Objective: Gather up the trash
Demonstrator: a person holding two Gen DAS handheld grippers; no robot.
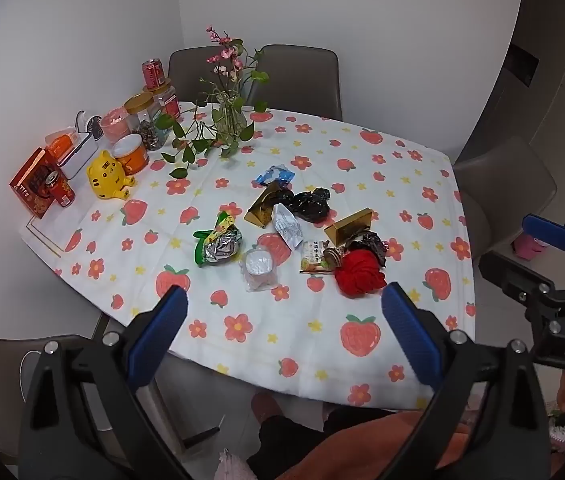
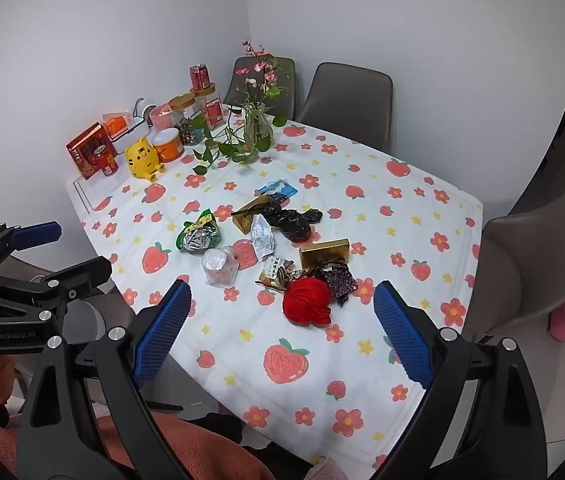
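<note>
Nothing collected yet, judging by the spread: every piece of trash lying loose on the tablecloth [image 1: 362,184], none lifted, no bin or bag for it anywhere in view.

Taking the red crumpled wad [image 1: 359,273] as landmark, nearest the table's front edge:
- just behind and touching it, dark patterned wrappers [image 1: 372,242] and a small printed snack packet [image 1: 314,260];
- behind those, a gold box [image 1: 348,227];
- to its left, a clear plastic bag with a white round lid inside [image 1: 259,270];
- further left, a green and silver foil wrapper [image 1: 218,246];
- well behind, toward the table's middle, a white printed wrapper [image 1: 287,226], a crumpled black plastic bag [image 1: 309,205], a second gold box [image 1: 262,205] and a blue packet [image 1: 276,175].

Beyond all that, against the wall and well apart from the wad: a vase of flowers [image 1: 230,120], jars, cans and a yellow tiger figure [image 1: 106,174], probably keepers, not rubbish.

Left gripper [image 1: 284,330] poised over the near table edge, tilted downward, jaws spread as wide as they go, nothing between the blue pads. Right gripper [image 2: 282,322] likewise tilted down over the near edge, jaws fully apart, empty, with the red wad sitting in line between the pads yet well short of them.

So: whole job left, roughly ten items to gather, red wad seemingly closest to reach.
</note>
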